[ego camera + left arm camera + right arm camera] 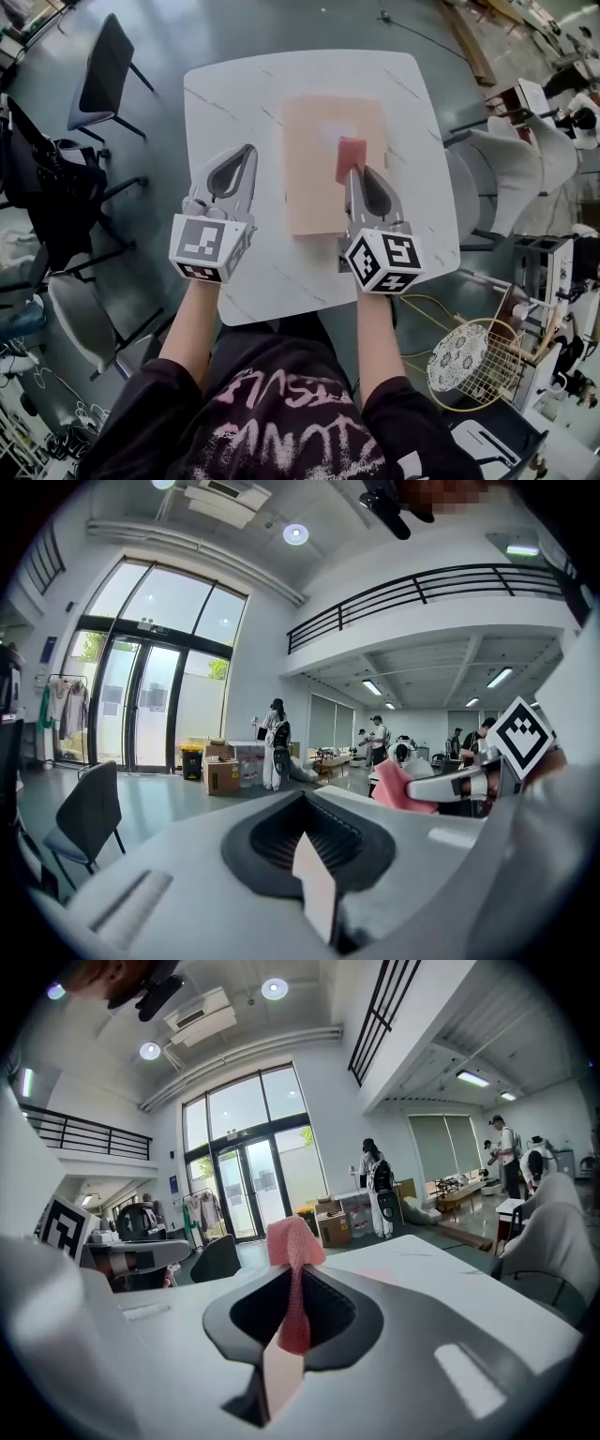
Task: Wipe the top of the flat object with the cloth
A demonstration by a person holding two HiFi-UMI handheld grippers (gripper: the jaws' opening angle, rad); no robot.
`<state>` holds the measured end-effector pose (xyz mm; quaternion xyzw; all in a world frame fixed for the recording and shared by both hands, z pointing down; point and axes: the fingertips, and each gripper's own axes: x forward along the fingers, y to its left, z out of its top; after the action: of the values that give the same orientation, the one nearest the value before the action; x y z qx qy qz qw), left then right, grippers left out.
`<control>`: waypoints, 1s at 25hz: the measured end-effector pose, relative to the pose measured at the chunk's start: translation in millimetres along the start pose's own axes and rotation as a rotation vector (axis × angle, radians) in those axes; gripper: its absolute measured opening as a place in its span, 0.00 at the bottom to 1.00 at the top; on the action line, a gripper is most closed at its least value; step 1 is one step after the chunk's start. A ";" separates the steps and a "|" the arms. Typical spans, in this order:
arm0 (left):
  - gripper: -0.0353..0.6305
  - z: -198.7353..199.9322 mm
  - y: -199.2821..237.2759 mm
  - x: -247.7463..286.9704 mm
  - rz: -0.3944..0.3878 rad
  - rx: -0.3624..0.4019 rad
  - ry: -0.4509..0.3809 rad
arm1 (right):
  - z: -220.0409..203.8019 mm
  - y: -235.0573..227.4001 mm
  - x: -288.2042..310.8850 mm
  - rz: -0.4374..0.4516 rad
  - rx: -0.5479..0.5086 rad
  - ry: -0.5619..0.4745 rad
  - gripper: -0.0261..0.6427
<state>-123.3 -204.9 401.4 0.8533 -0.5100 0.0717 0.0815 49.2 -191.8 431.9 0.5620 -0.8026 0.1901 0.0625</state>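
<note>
Head view: a tan flat board (319, 187) lies at the middle of the white worktop (234, 103). The right claw (353, 172) is over the board's right half, jaws pinched on a pink cloth (350, 157) that sticks out past the tips toward the board's far edge; whether the cloth touches the board cannot be told. The right gripper view shows the cloth standing up between those jaws. The left claw (249, 150) is just left of the board, jaws pressed together with nothing between them
</note>
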 end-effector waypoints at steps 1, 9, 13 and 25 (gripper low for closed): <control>0.05 -3.6 0.0 1.4 0.002 -0.005 0.003 | -3.6 -1.5 0.5 0.000 0.003 0.007 0.11; 0.05 -27.7 3.8 9.2 0.014 -0.028 0.033 | -25.0 -10.2 7.7 -0.008 0.028 0.045 0.11; 0.05 -38.8 3.5 12.2 0.013 -0.036 0.049 | -33.7 -11.4 12.9 -0.004 0.030 0.061 0.11; 0.05 -44.6 10.7 20.7 0.016 -0.051 0.049 | -26.8 12.1 48.6 0.064 0.020 0.105 0.11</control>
<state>-124.8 -218.2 449.8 0.8447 -0.5165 0.0801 0.1148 17.4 -220.9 469.0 0.5258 -0.8138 0.2294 0.0929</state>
